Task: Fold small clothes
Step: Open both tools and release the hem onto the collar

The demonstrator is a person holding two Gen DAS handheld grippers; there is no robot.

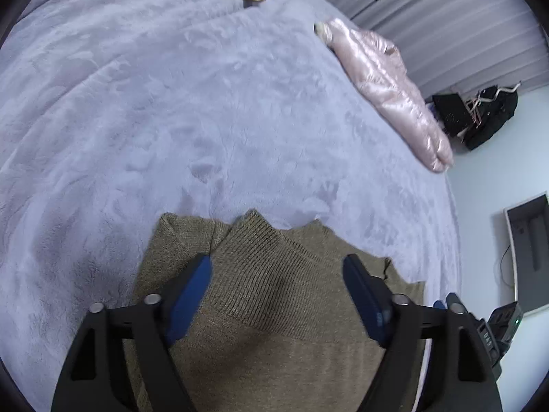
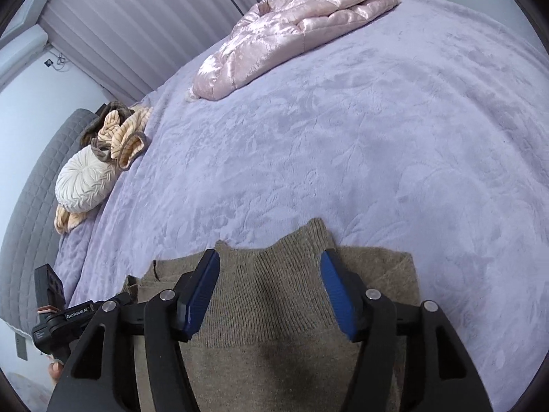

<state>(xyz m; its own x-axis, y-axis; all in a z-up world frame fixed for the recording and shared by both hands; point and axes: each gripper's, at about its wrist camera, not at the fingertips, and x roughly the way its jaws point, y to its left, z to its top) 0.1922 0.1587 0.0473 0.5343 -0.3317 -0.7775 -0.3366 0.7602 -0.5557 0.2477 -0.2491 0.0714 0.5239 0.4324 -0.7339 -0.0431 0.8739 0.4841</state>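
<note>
Brown sweater (image 1: 274,295) — folded, near edge of bed (image 1: 171,120). Left claw (image 1: 278,271), right claw (image 2: 269,267): both open, empty. Next: press the fold flat — lift clear without snagging the knit.

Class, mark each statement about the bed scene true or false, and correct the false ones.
1. The brown knit sweater lies on a lavender blanket. True.
2. The left tongs are clamped on the sweater. False: they stand open above it.
3. The pink puffer jacket lies at the bed's far side, apart from the sweater. True.
4. The right tongs hold a white cushion. False: they are open and empty; the round white cushion lies by the headboard.
</note>
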